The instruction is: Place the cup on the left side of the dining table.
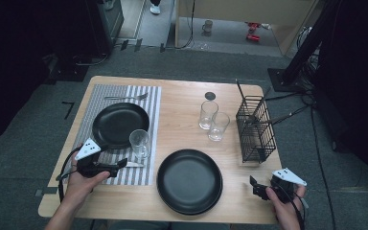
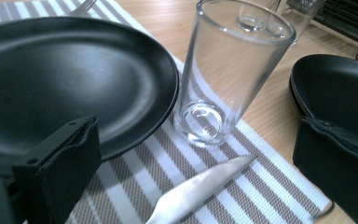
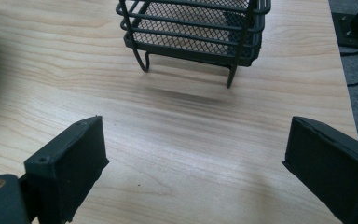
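Observation:
My left gripper lies low over the striped placemat near its front edge, jaws open. In the left gripper view a table knife rests flat on the mat between the two fingers, untouched by either. Just beyond it stands an empty glass, next to a black plate. My right gripper hovers at the table's front right corner, open over bare wood, with its fingers aimed at the foot of a black wire caddy.
A fork lies behind the plate on the mat. A stack of black plates sits front centre. Two more glasses stand mid-table beside the wire caddy, which holds utensils. A small dark disc lies farther back.

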Tool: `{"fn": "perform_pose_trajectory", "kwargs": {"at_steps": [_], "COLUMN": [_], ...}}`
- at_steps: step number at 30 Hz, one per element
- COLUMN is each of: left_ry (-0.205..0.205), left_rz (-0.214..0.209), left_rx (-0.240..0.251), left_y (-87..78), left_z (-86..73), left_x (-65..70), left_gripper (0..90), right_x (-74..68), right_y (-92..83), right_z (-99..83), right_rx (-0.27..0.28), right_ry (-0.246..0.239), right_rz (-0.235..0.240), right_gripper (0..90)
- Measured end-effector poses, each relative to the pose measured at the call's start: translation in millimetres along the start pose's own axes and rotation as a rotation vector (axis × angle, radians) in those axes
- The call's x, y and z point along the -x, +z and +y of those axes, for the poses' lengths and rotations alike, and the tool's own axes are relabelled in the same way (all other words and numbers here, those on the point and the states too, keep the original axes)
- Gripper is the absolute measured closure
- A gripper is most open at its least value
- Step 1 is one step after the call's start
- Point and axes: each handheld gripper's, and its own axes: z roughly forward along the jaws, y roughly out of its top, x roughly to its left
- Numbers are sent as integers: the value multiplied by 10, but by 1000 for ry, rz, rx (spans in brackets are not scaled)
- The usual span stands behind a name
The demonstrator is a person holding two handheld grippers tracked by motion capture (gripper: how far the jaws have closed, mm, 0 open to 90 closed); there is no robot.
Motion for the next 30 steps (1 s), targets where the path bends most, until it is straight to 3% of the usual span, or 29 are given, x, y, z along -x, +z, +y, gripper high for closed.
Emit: {"fn": "perform_pose_trajectory", "kwargs": {"at_steps": [4,9,16,21,24,28,30], "left_ry": [4,5,-52,-73,-105,-134,-125], "left_rz": [40,122,157,242,270,321,350], "left_rx": [-11,-46,-56,-81,-88,-132,-160], "left_y": [-74,-166,-316,-426,-480,-505,-494], "left_z": [-73,-206,-401,-520,-561,-610,-635], "left_x": [-27,-96,-210,-332,-404,-489,-510], "left_gripper": [14,14,0,0,0,0,0], "right_x": [42,74,72,66,70,79,80], "right_y": [16,50,102,123,123,127,128], "right_z": [-14,-35,-55,-67,-69,-68,-68], "right_rx": [-11,-34,-60,-60,-67,-71,-71], "right_ry": [5,4,-10,-17,-9,1,1], "right_rz": [-13,-42,-70,-67,-59,-49,-49], "right_gripper": [44,43,42,33,34,34,34]}}
